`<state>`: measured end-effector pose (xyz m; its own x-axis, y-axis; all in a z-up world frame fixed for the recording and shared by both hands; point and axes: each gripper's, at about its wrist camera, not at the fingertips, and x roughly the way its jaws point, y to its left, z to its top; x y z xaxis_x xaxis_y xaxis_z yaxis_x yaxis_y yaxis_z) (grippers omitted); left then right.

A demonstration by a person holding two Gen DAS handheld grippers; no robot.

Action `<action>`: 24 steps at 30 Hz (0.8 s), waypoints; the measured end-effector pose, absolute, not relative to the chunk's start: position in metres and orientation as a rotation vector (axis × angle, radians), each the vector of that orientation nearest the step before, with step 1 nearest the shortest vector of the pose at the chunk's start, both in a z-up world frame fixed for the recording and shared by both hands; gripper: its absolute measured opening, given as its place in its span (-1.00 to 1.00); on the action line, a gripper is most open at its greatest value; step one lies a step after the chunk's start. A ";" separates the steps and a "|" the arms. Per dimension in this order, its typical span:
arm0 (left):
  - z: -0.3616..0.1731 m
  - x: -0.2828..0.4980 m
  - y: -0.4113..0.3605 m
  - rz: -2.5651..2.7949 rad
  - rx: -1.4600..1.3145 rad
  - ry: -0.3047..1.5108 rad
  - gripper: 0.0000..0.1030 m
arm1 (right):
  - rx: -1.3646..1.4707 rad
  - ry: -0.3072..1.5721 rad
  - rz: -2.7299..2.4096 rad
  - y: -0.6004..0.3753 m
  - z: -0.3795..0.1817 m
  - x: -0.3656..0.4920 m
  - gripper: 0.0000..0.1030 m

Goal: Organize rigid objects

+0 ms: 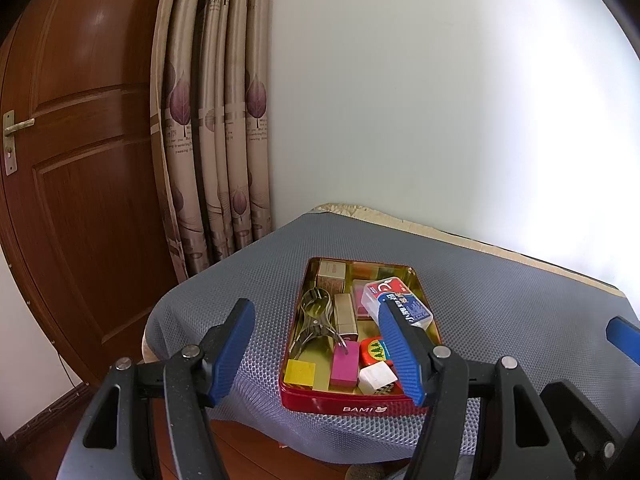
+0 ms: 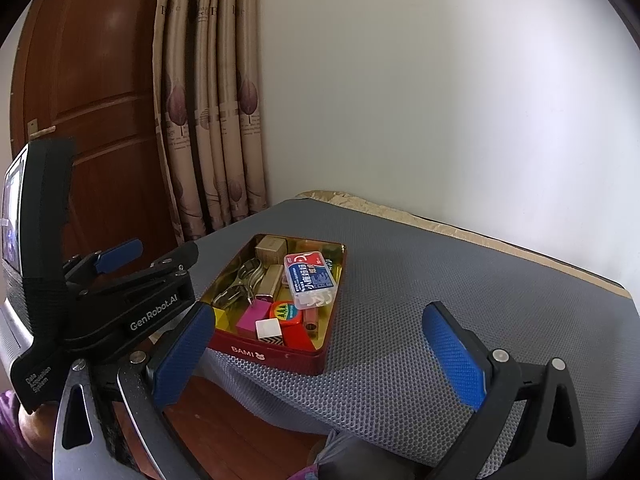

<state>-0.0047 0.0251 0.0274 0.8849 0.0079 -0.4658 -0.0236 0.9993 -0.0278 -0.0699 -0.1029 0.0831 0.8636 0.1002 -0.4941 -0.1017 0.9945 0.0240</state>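
A red BAMI tin [image 1: 344,409] with a gold inside lies on the grey mesh mat [image 1: 500,312]. It holds a yellow block [image 1: 300,372], a magenta block [image 1: 344,365], a white block [image 1: 376,377], a white plastic case with a blue and red label [image 1: 400,300], a gold tube [image 1: 346,316] and metal clippers [image 1: 316,322]. My left gripper [image 1: 314,306] hovers open just before the tin's near end, nothing between its pads. My right gripper [image 2: 318,312] is open too, to the right of the tin [image 2: 272,354], and empty. The left gripper [image 2: 156,254] shows at the left of the right wrist view.
A brown wooden door [image 1: 80,200] and a beige curtain [image 1: 216,140] stand at the left, a white wall behind the table. The mat hangs over the table's near edge [image 2: 280,408], with wooden floor below. Bare mat [image 2: 420,272] stretches right of the tin.
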 end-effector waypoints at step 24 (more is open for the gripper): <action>0.028 -0.013 0.020 0.024 -0.003 0.465 0.32 | -0.017 0.550 0.051 -0.110 0.081 -0.064 1.00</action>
<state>-0.0130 0.0200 0.0281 0.8937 0.0219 -0.4481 -0.0235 0.9997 0.0021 -0.0643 -0.1100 0.0812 0.8515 0.0441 -0.5224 -0.0534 0.9986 -0.0026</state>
